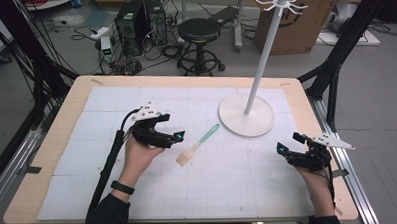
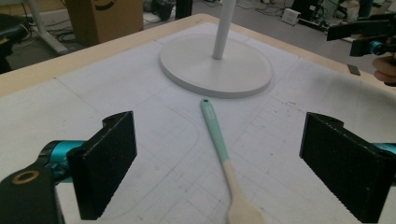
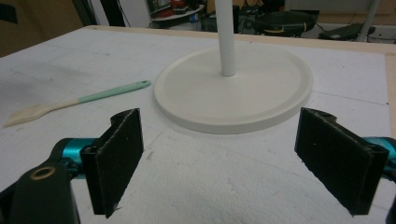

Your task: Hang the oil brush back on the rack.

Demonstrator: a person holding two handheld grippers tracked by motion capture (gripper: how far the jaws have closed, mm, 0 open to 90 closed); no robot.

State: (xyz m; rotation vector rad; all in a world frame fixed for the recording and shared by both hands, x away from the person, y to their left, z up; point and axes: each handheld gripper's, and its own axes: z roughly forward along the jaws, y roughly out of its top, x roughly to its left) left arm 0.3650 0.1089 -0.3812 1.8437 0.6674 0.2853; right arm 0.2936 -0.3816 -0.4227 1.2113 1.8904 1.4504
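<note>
A spatula [image 1: 197, 144] with a mint-green handle and a cream head lies flat near the middle of the white mat. My left gripper [image 1: 173, 127] hovers just left of it, jaws open and empty. In the left gripper view the spatula [image 2: 219, 144] lies between the wide-open jaws of the left gripper [image 2: 219, 123], handle pointing away. My right gripper [image 1: 289, 143] sits near the table's right edge, open and empty. In the right gripper view the right gripper [image 3: 222, 116] faces the stand's base, and the spatula [image 3: 93, 98] lies far to the left.
A white stand with a round base [image 1: 246, 115] and a tall pole [image 1: 264, 49] topped by hooks rises at the back right of the mat. Its base [image 2: 187, 60] lies just beyond the spatula's handle tip. The base [image 3: 261, 88] is also close ahead of the right jaws.
</note>
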